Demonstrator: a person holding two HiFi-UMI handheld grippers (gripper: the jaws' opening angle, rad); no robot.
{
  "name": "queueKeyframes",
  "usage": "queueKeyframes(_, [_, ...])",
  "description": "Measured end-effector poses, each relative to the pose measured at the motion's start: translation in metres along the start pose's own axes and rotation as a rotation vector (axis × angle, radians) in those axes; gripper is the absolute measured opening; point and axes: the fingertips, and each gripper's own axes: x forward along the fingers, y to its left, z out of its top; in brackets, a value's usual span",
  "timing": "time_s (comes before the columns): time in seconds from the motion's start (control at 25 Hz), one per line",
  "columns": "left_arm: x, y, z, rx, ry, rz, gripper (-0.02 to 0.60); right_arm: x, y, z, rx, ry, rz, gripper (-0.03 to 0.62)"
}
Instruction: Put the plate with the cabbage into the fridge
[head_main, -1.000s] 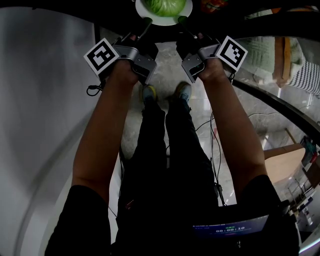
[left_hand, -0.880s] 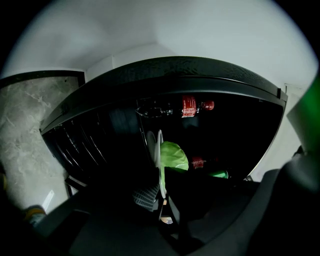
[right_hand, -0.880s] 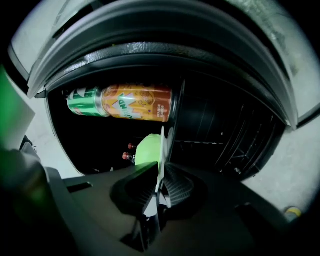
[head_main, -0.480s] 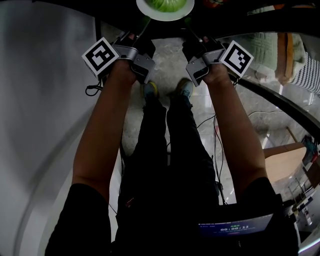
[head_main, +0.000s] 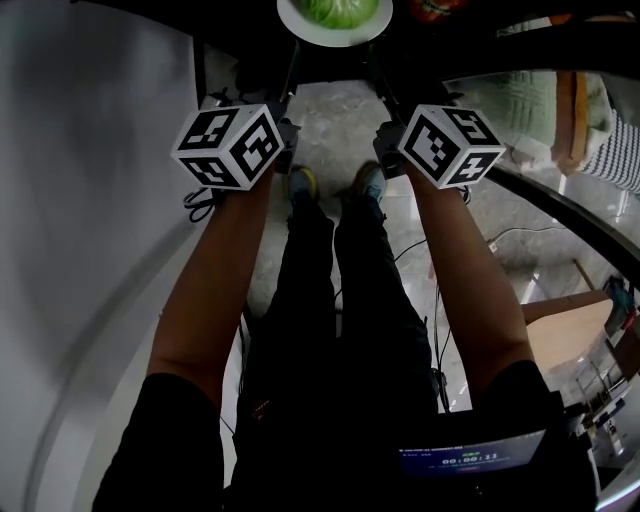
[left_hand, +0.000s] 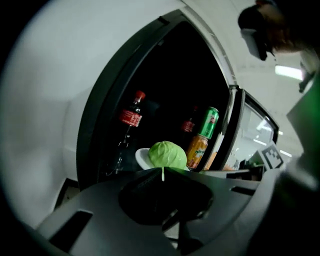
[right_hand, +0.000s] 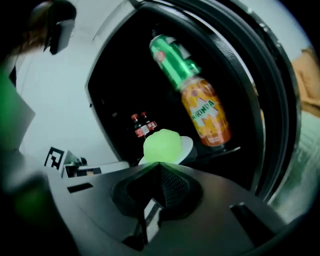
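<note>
Pinching the plate (head_main: 330, 41) at opposite edges with left gripper (left_hand: 163, 173) and right gripper (right_hand: 159, 164), we hold the cabbage (head_main: 345, 10) level at the fridge (left_hand: 100, 125) opening.

The white plate (head_main: 335, 40) is shining smooth and glossy. The cabbage (left_hand: 167, 154) is looking waxy. The green can (right_hand: 172, 62) is gleaming like metal. The stone floor (head_main: 335, 125) is shining.
</note>
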Motion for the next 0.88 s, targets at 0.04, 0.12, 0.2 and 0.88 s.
queueKeyframes(0.04, [0.003, -0.004, -0.001, 0.07, 0.001, 0.002, 0.017, 0.001, 0.001, -0.001, -0.078, 0.01, -0.013, 0.005])
queueKeyframes(0.12, [0.007, -0.012, -0.005, 0.179, 0.006, 0.002, 0.017, 0.002, 0.002, -0.002, -0.215, 0.024, -0.038, 0.005])
queueKeyframes(0.2, [0.007, -0.014, -0.008, 0.246, 0.012, 0.008, 0.003, 0.003, 0.008, -0.002, -0.297, 0.022, -0.055, 0.005])
queueKeyframes(0.88, [0.013, -0.013, -0.014, 0.337, 0.047, 0.021, 0.003, 0.016, 0.021, -0.01, -0.341, 0.024, -0.051, 0.005])
